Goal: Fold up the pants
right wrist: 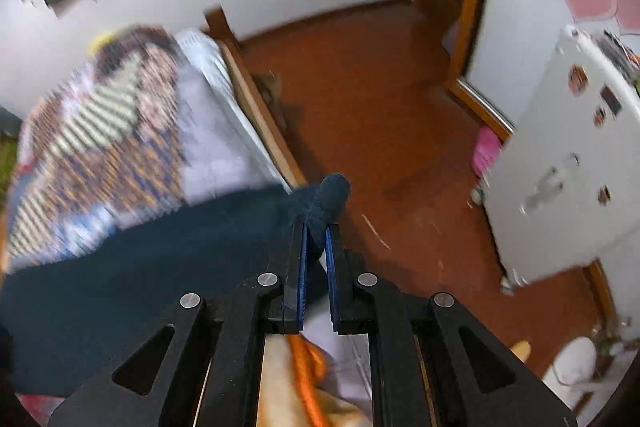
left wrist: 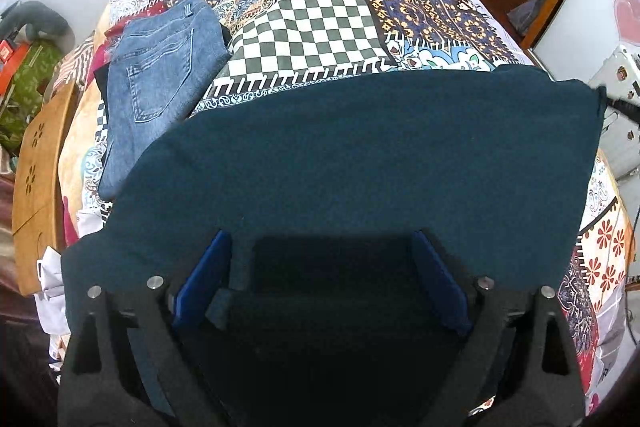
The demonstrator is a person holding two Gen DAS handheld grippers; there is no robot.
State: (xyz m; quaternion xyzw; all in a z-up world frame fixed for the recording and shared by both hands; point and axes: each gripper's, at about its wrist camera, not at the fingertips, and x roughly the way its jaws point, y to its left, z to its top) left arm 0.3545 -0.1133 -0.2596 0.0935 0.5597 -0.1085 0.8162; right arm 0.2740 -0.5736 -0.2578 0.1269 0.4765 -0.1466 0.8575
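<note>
Dark teal pants [left wrist: 360, 155] lie spread across the near part of the patchwork bed [left wrist: 320, 23]. My left gripper [left wrist: 320, 247] is open, its blue pads wide apart, with the teal cloth lying over and between the jaws. In the right wrist view my right gripper [right wrist: 317, 227] is shut on a bunched corner of the same teal pants [right wrist: 330, 193], held past the bed's right edge above the floor. The rest of the cloth [right wrist: 140, 267] trails left onto the bed.
Folded blue jeans [left wrist: 160, 75] lie on the bed's left side. A wooden stool [left wrist: 40, 163] stands left of the bed. A white fridge [right wrist: 560, 167], a wooden door frame [right wrist: 468, 7] and red-brown floor [right wrist: 380, 107] are to the right.
</note>
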